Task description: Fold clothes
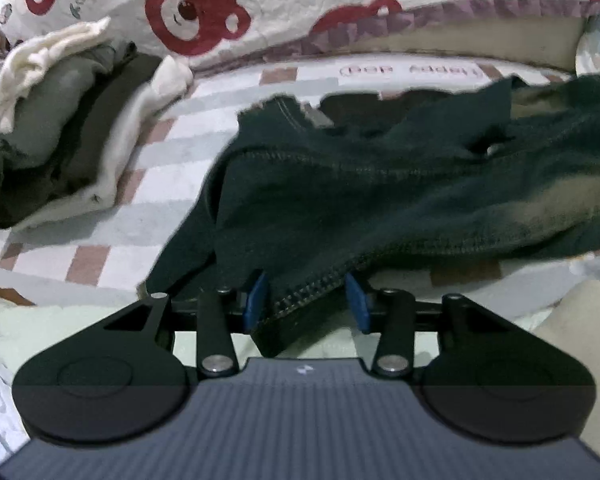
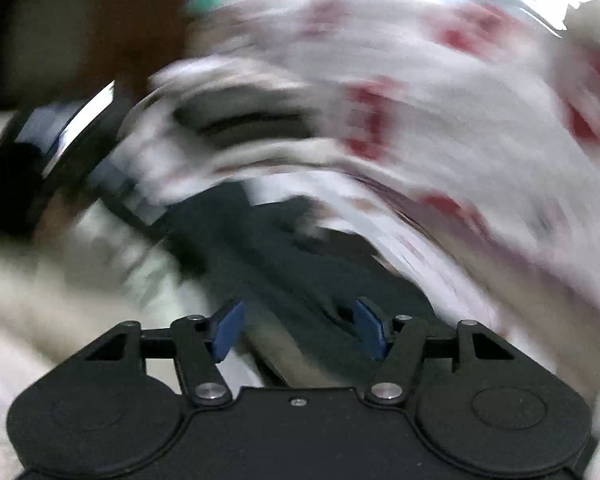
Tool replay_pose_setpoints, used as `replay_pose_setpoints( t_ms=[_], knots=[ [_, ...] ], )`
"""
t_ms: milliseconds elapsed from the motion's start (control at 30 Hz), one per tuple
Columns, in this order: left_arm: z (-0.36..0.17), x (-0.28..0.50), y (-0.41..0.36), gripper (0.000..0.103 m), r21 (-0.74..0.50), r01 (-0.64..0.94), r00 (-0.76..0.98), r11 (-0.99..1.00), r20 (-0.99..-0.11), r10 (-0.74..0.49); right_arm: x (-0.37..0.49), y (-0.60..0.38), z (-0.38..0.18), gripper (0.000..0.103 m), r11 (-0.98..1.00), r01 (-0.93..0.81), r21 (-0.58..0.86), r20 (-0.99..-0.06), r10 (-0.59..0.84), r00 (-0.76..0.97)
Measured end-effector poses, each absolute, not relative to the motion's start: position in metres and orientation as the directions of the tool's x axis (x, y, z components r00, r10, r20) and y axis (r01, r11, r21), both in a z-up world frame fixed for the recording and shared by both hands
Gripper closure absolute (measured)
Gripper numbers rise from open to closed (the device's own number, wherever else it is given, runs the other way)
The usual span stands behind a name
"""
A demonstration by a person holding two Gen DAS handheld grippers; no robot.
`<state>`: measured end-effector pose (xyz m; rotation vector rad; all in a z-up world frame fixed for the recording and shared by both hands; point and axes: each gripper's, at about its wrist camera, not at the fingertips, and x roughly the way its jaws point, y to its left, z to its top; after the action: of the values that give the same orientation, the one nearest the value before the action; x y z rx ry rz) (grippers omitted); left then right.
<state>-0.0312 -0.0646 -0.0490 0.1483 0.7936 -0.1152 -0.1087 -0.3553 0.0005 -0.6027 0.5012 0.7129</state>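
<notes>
The left gripper [image 1: 306, 300] has its blue pads spread apart, with the stitched hem of a dark green garment [image 1: 400, 200] hanging between them; the pads do not visibly press on it. The garment spreads ahead and to the right of this gripper over a checked sheet [image 1: 148, 152], and a pile of folded clothes [image 1: 56, 132] sits ahead to its left, below a bear-print quilt [image 1: 284, 4]. The right gripper [image 2: 300, 330] is also spread apart, dark cloth lying between and just beyond its pads, though heavy blur hides whether it touches them.
</notes>
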Motion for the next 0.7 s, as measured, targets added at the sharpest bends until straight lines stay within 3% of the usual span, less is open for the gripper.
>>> replay_pose_setpoints(
  t_ms=[67,200,267,367,400,433,600,700],
  knots=[
    [-0.046,-0.031,-0.062,0.061,0.094,0.139,0.709,0.986,-0.705,-0.032,-0.101,-0.329,-0.008,0.034,0.480,-0.785,-0.392,-0.662,0.445,0.603],
    [-0.038,0.003,-0.036,0.061,0.175,0.094,0.741,0.980,-0.670,0.048,-0.064,-0.292,-0.036,0.034,0.424,-0.831,-0.361,-0.757,0.388,0.526],
    [-0.037,0.040,-0.008,0.061,0.057,0.094,0.670,0.994,-0.742,-0.021,-0.044,-0.275,-0.054,0.034,0.444,-0.837,-0.319,-0.782,0.375,0.497],
    [-0.033,0.066,0.027,0.063,-0.132,-0.011,0.654,0.991,-0.751,-0.093,-0.027,-0.246,-0.083,0.035,0.478,-0.837,-0.265,-0.827,0.333,0.452],
    [-0.035,0.068,0.034,0.063,-0.176,-0.032,0.646,0.984,-0.755,-0.114,-0.028,-0.234,-0.091,0.042,0.470,-0.842,-0.265,-0.848,0.302,0.436],
    [-0.037,0.069,0.040,0.063,-0.219,-0.053,0.639,0.974,-0.757,-0.135,-0.032,-0.224,-0.096,0.047,0.452,-0.844,-0.288,-0.852,0.282,0.441],
    [-0.056,0.042,0.056,0.062,-0.338,-0.142,0.556,0.931,-0.805,-0.208,-0.042,-0.197,-0.106,0.050,0.404,-0.785,-0.470,-0.770,0.247,0.589],
    [-0.055,0.034,0.065,0.059,-0.397,-0.148,0.572,0.906,-0.782,-0.249,-0.036,-0.187,-0.116,0.050,0.368,-0.731,-0.574,-0.710,0.220,0.669]
  ],
)
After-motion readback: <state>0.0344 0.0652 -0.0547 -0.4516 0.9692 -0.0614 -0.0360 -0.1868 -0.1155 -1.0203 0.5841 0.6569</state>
